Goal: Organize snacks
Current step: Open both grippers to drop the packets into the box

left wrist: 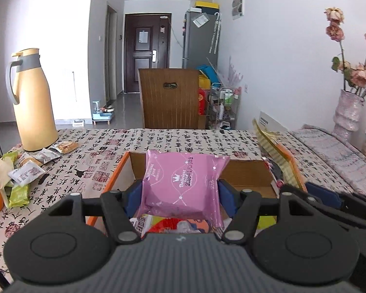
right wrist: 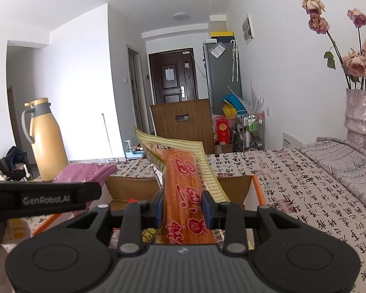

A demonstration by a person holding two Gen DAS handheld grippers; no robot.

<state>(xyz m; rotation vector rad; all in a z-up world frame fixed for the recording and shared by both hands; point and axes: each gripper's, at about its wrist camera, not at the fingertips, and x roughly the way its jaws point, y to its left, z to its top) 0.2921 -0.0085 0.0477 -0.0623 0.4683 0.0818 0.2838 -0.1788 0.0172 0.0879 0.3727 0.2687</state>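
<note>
In the left wrist view, the left tongs (left wrist: pixel 180 193) clamp a pink snack packet (left wrist: pixel 183 183) at mid-frame, their blue pads (left wrist: pixel 225 196) pressed against both its sides. The packet hangs over an open cardboard box (left wrist: pixel 246 173) with an orange edge, which sits on the worktop (left wrist: pixel 183 139) covered by a calligraphy-print cloth. More wrappers show inside the box at lower centre. At the left of the frame, small snack packs (left wrist: pixel 34 163) lie scattered beside a yellow thermos jug (left wrist: pixel 33 102).

In the right wrist view, the right tongs (right wrist: pixel 183 207) stand narrow, gripping an orange snack packet (right wrist: pixel 183 193) with yellow striped edges that rises toward mid-frame, above the same box (right wrist: pixel 236 185). The left tongs' black arm (right wrist: pixel 44 197) crosses the left edge, the pink packet (right wrist: pixel 85 172) just above it. A vase of dried roses (right wrist: pixel 360 112) stands at the right.
</note>
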